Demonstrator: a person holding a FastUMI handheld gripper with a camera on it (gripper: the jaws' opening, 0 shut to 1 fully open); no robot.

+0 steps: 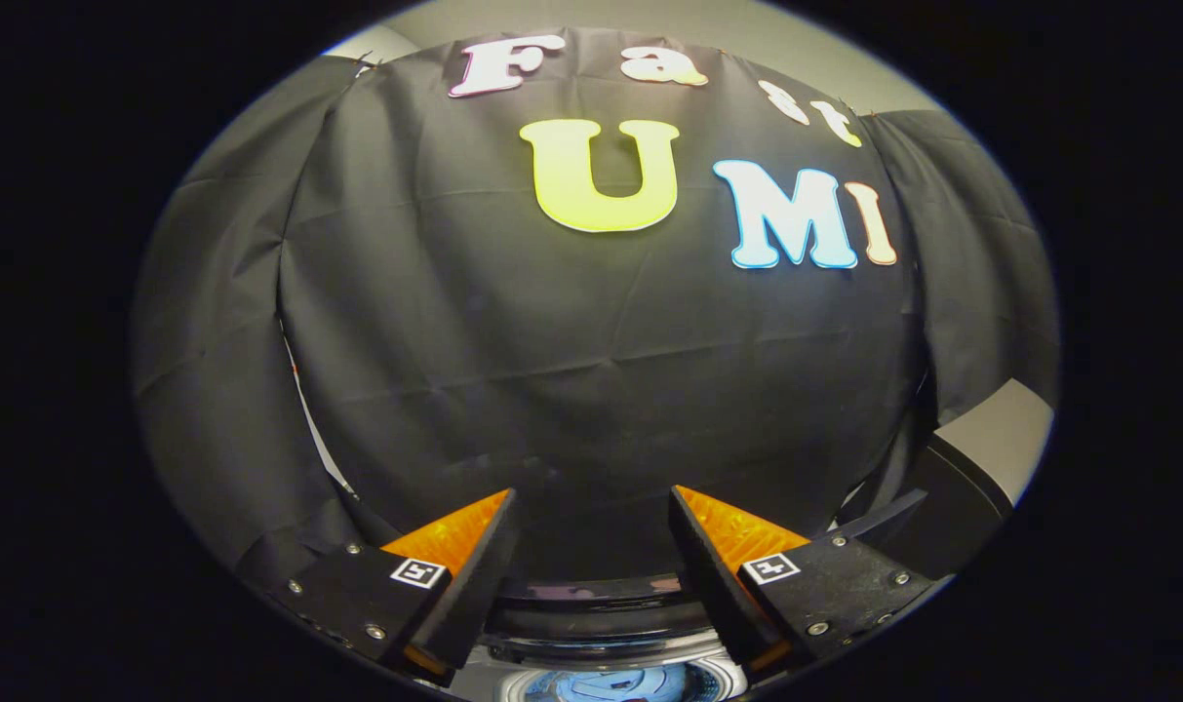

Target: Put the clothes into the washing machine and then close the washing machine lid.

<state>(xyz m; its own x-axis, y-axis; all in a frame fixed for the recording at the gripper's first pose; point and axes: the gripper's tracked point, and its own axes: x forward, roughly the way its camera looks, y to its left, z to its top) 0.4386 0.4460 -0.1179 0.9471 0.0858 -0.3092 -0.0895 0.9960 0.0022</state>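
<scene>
Gripper view: your tongs (591, 546) stood open and empty above the round, dark-rimmed washing machine opening (611, 624) just below them; judging by this, clothes-fetching came next, needing a downward reach.

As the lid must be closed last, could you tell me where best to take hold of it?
Probably the lid's upper edge, reached from above and in front: it seems to stand raised behind the drum, across the gap between the open, empty fingers. Little of it shows.
</scene>
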